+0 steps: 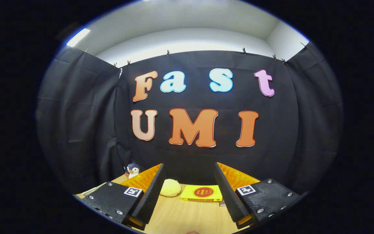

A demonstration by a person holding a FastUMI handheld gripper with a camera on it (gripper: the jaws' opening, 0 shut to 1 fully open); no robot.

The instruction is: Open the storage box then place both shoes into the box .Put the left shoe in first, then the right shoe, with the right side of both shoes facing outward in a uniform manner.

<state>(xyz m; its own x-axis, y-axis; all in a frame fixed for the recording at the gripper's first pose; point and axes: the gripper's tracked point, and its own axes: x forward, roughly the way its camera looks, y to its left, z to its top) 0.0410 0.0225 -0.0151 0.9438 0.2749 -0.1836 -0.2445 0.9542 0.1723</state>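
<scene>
Gripper (188,191): fingers standing wide apart, gripping nothing, hovering above table (187,217).
Ahead, between fingers: yellow lump (170,188) and yellow book (201,193) lying side by side.
Beyond left finger: penguin toy (132,170) sitting by wall.

Gripper (188,191) is seen w/ two wedge-shaped fingers (148,195), each w/ a ribbed inner pad face. Behind each finger a flat mount plate is fitted, held by several round silver screws. One square black-and-white marker tag is stuck on each plate, approx. at its inner corner. Ridged panels are seen on the outer sides.
</scene>
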